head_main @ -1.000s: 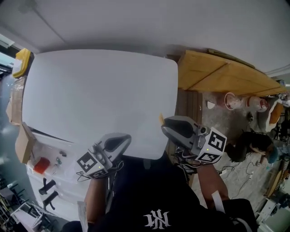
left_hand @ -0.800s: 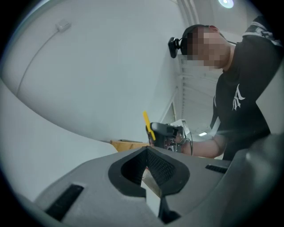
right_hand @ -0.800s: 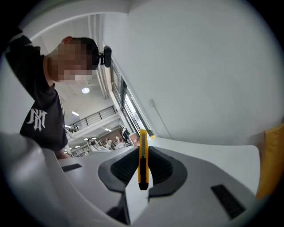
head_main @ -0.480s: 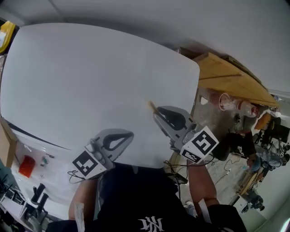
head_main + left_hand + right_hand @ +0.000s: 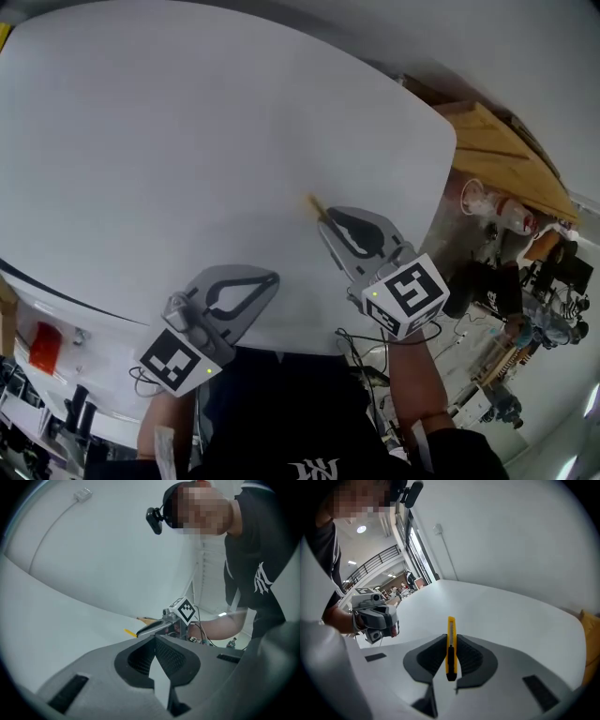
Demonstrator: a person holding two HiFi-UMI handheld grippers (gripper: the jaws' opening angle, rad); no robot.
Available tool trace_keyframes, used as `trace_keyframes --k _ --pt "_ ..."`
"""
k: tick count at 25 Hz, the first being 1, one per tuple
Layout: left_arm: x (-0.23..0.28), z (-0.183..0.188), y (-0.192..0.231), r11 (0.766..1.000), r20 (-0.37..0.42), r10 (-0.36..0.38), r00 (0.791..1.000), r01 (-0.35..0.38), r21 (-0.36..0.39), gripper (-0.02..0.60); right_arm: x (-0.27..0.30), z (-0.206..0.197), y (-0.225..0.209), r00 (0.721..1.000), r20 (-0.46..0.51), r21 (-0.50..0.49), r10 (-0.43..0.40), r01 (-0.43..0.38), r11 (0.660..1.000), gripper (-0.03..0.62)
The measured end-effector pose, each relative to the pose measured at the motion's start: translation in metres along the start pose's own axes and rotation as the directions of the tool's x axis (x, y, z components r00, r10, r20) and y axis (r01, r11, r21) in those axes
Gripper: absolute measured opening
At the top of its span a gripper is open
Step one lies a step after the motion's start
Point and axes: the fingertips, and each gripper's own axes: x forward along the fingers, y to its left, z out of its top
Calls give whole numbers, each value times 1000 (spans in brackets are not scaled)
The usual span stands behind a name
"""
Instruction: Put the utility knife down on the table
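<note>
A yellow utility knife point(image 5: 450, 644) stands upright between the jaws of my right gripper point(image 5: 450, 654), which is shut on it. In the head view the knife's tip point(image 5: 314, 204) pokes out ahead of the right gripper point(image 5: 328, 223), just above the white table point(image 5: 187, 141) near its front right part. From the left gripper view, that knife tip point(image 5: 130, 633) and the right gripper point(image 5: 159, 626) hover low over the tabletop. My left gripper point(image 5: 270, 279) is shut with nothing in it, held over the table's near edge; its pads point(image 5: 165, 654) meet.
A wooden board point(image 5: 506, 141) and floor clutter lie beyond the table's right edge. A white shelf unit with a red item point(image 5: 42, 345) stands at the lower left. The person's dark shirt point(image 5: 300, 422) fills the near side.
The right gripper has carried the knife from the table's right edge inward over the tabletop. The left gripper has stayed near the front edge.
</note>
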Motion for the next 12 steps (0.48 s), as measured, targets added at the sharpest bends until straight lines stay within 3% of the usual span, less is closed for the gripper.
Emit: trace_keyframes --k 12 --pt "2 -6 5 1000 51 -24 998 23 15 2 41 -22 -1 983 -173 -111 -66 47 993 54"
